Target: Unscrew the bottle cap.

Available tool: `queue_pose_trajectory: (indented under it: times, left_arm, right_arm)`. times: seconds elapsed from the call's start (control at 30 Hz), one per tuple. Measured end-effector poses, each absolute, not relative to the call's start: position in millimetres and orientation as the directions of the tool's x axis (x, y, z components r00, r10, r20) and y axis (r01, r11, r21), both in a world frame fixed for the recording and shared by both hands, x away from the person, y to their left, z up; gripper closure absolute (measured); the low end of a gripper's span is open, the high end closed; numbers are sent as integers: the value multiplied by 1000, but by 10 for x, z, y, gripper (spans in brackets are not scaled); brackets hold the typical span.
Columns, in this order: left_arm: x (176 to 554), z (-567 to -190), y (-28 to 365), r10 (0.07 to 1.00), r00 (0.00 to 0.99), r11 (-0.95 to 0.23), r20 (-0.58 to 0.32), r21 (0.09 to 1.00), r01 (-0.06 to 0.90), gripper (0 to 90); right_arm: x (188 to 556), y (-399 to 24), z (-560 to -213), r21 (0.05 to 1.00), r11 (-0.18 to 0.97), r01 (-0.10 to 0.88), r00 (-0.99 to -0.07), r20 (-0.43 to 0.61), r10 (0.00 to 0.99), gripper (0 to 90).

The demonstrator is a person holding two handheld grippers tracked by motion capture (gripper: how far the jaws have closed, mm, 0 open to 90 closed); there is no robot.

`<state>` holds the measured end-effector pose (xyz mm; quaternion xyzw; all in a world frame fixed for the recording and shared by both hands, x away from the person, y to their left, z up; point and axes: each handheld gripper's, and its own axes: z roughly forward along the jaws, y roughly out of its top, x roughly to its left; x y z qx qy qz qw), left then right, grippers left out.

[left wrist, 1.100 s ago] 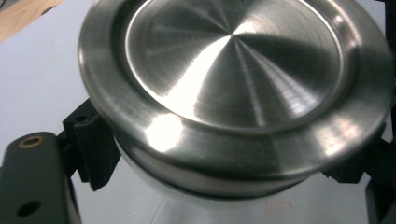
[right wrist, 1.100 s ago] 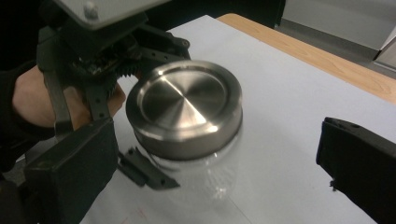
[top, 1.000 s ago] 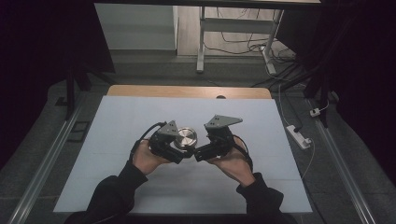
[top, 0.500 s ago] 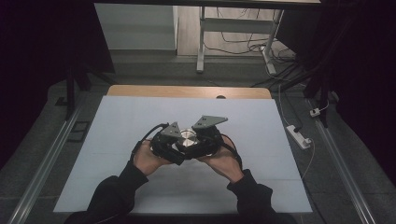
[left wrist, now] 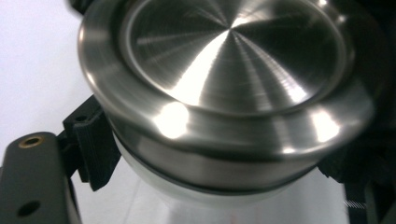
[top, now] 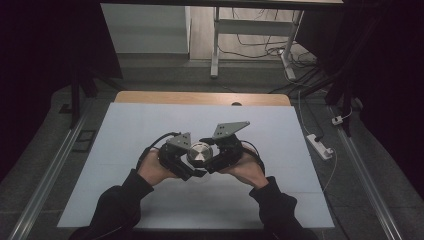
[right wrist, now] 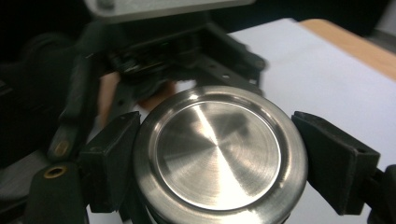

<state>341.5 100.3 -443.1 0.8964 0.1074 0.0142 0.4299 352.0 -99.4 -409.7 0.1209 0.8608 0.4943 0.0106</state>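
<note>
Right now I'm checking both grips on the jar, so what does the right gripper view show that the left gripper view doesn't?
Right gripper view alone: both black pads of the right gripper, whose jaws have just been closing, against the metal lid's rim, the left gripper behind it, and the table's wooden edge.

Left gripper view alone: the clear jar body below the lid, gripped beside one ribbed pad.

Both: the brushed lid and the white table surface.
</note>
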Motion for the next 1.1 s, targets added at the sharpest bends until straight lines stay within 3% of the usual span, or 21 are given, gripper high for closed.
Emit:
queue_pose_trajectory:
  times: [0.13, 0.23, 0.27, 0.33, 0.37, 0.5, 0.6, 0.87, 1.03, 1.1]
  left_arm:
    - [3371, -4442, 973, 115, 991, -617, -68, 777, 125, 153]
    - [3367, -4448, 962, 107, 991, -602, -74, 788, 124, 153]
    - [3380, -4438, 972, 134, 988, -590, -73, 795, 139, 153]
    - [3385, -4429, 982, 169, 983, -585, -69, 796, 156, 153]
    - [3394, -4421, 997, 221, 973, -578, -61, 796, 181, 153]
    - [3440, -4426, 1057, 384, 922, -544, -51, 794, 271, 153]
    - [3446, -4438, 1051, 424, 904, -538, -49, 789, 295, 153]
    - [3405, -4429, 970, 419, 908, -566, -16, 777, 275, 153]
    - [3395, -4403, 984, 388, 922, -570, -21, 780, 258, 153]
    - [3396, -4392, 1008, 330, 943, -577, -35, 783, 231, 153]
  right_arm:
    - [3526, -1045, -4107, 857, 502, 116, -993, 99, 62, 179]
    - [3530, -1071, -4115, 864, 495, 91, -995, 100, 9, 173]
    - [3531, -1097, -4090, 869, 480, 118, -993, 112, 42, 97]
    - [3534, -1109, -4068, 867, 480, 135, -991, 115, 72, 72]
    - [3538, -1146, -3995, 866, 462, 192, -979, 134, 157, 25]
    - [3501, -1149, -3911, 848, 457, 268, -927, 98, 362, 12]
    - [3429, -1069, -3924, 848, 453, 274, -889, 44, 456, 35]
    - [3343, -876, -4034, 841, 480, 251, -865, -28, 501, 116]
    - [3352, -898, -4039, 849, 472, 236, -893, -1, 449, 173]
    - [3354, -914, -4017, 844, 486, 226, -909, 3, 417, 174]
